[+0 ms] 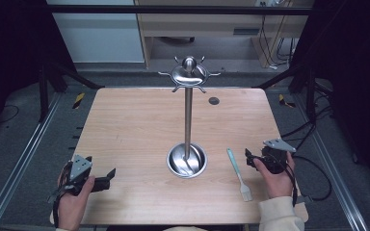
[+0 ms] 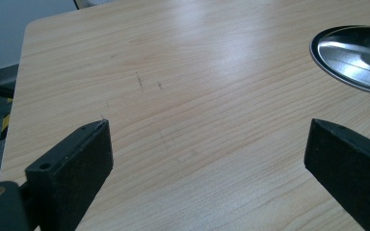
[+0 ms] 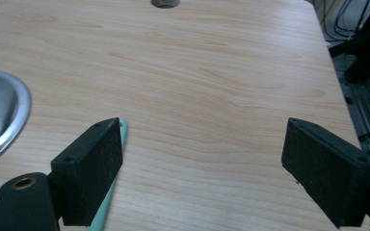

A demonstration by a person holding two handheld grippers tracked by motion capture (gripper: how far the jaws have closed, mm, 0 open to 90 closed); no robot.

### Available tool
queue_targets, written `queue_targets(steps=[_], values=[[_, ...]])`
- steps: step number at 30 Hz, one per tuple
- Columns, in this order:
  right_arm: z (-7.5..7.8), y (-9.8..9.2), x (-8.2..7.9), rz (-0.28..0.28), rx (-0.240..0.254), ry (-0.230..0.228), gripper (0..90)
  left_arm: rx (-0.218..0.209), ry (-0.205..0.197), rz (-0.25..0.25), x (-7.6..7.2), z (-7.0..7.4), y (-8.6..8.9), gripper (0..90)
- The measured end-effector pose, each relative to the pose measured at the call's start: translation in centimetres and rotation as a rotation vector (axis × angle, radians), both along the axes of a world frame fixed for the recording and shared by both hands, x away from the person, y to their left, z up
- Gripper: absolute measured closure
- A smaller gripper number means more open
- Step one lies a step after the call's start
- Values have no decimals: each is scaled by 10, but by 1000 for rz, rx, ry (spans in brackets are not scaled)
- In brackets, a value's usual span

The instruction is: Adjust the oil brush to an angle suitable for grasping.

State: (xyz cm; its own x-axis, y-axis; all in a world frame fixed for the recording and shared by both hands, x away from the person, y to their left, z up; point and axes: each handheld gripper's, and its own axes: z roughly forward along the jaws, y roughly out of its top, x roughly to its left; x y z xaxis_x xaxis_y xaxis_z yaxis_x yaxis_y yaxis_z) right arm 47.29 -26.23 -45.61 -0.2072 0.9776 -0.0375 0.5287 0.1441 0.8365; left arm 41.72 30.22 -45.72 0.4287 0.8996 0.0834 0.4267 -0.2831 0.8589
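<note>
Holding: we keep the left gripper (image 1: 107, 174) and right gripper (image 1: 248, 157) spread, empty.
Brush: our teal-handled basting brush (image 1: 239, 174) lies flat between stand base (image 1: 187, 160) and right gripper.
Handling: we judge it light, slim; pinch mid-handle.

Your left hand (image 1: 72, 195) comes in from the bottom left, fingers wrapped around the black two-jaw left gripper (image 1: 110, 174) with its grey three-cornered plate on top; its jaws point right and stand wide apart, as the left gripper view (image 2: 207, 159) confirms, with nothing between them; your right hand (image 1: 275, 179), in a cream sleeve (image 1: 279, 214), grasps the black right gripper (image 1: 248, 159), jaws aimed left and forward; they too are spread wide and empty (image 3: 202, 163).
</note>
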Motion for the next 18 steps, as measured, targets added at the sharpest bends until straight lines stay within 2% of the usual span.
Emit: queue_targets(steps=[6, 10, 11, 12, 13, 14, 15, 16, 17, 18], values=[[0, 15, 2, 67, -29, 4, 173, 12, -4, 12, -1, 0, 0, 27], [-1, 33, 2, 141, -69, 19, 285, 23, -4, 12, -1, 1, -1, 27], [-1, 33, 2, 141, -69, 19, 285, 23, -4, 12, -1, 1, -1, 27], [-1, 40, 2, 178, -85, 19, 336, 25, -2, 10, -1, 1, -1, 27], [-1, 42, 1, 189, -84, 24, 373, 29, 0, 9, -1, 0, -1, 28], [-1, 42, 1, 189, -84, 24, 373, 29, 0, 9, -1, 0, -1, 29], [-2, 47, 1, 227, -103, 24, 465, 32, 3, 6, -1, 0, -1, 29], [-2, 47, 1, 227, -103, 24, 465, 32, 3, 6, -1, 0, -1, 29], [-3, 51, 2, 266, -126, 44, 580, 34, 5, 5, -2, 0, -1, 30], [-4, 52, 3, 279, -131, 49, 624, 41, 8, 5, -3, -1, -1, 30]])
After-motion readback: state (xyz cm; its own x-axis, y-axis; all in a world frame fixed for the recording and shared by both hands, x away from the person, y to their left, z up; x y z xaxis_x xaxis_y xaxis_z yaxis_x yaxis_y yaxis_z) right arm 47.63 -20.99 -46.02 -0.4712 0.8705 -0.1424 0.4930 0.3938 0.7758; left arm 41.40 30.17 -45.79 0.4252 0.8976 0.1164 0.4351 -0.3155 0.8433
